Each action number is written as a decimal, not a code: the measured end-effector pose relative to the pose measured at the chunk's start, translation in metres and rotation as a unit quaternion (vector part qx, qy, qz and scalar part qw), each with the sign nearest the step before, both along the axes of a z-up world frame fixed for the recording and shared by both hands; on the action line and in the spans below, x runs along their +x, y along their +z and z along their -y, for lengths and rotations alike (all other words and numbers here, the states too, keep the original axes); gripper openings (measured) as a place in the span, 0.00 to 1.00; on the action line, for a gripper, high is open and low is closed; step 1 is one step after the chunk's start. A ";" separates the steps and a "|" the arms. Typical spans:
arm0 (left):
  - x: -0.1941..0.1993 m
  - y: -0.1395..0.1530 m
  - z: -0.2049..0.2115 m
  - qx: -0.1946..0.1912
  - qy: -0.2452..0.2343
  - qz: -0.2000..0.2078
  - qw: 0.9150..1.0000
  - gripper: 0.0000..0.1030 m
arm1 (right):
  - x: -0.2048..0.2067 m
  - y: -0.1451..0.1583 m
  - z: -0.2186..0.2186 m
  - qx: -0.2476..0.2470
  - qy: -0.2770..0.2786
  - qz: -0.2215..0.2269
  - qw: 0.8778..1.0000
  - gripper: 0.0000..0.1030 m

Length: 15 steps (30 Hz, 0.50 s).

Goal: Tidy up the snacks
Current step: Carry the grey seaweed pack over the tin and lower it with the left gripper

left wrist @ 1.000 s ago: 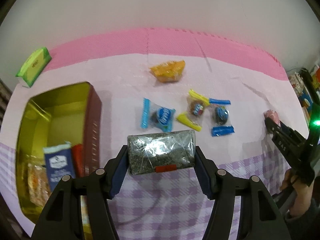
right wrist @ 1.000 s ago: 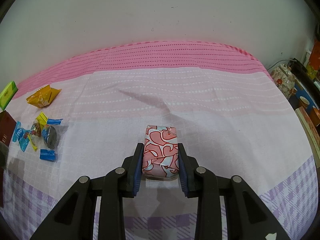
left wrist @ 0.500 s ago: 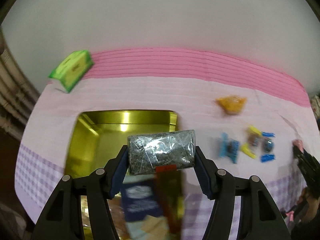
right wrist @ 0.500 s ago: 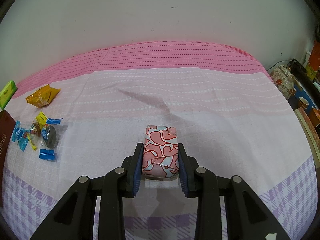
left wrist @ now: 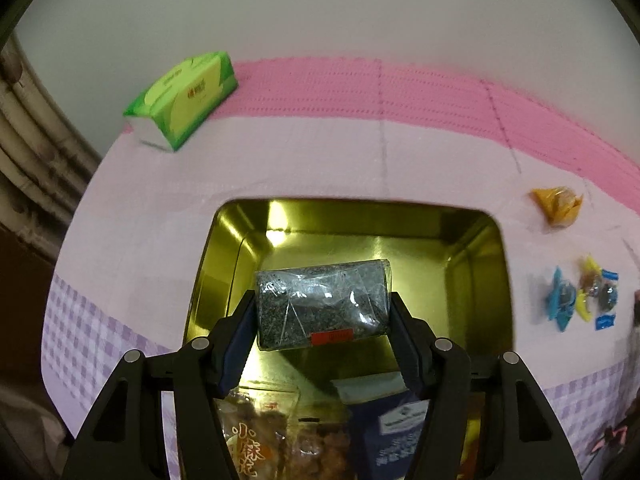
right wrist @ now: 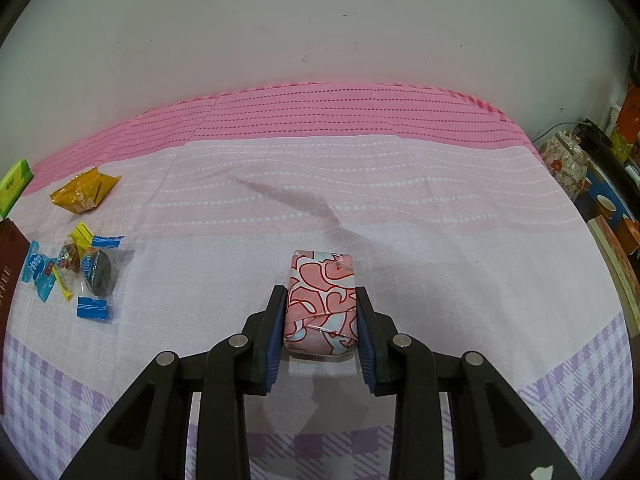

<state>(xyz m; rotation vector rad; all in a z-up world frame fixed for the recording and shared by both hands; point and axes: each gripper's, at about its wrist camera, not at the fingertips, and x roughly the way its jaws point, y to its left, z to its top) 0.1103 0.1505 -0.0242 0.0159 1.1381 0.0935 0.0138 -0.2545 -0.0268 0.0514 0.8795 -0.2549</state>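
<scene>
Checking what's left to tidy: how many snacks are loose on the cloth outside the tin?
4: an orange packet at the back, and three small candies clustered in front of it. Others may be out of view.

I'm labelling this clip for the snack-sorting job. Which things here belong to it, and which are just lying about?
Part of the job:
- gold tin
- grey-speckled packet in the left gripper
- pink heart-print packet in the right gripper
- orange packet
- loose candies

Lying about:
- green tissue pack
- floral jar
</scene>
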 end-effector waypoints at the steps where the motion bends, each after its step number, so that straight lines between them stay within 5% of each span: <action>1: 0.001 -0.005 -0.002 0.002 0.000 -0.006 1.000 0.61 | 0.000 0.000 -0.001 0.000 0.000 0.000 1.000 0.29; 15: 0.000 -0.023 -0.010 0.010 -0.001 -0.025 1.000 0.61 | 0.001 -0.001 -0.002 -0.003 0.002 -0.001 1.000 0.29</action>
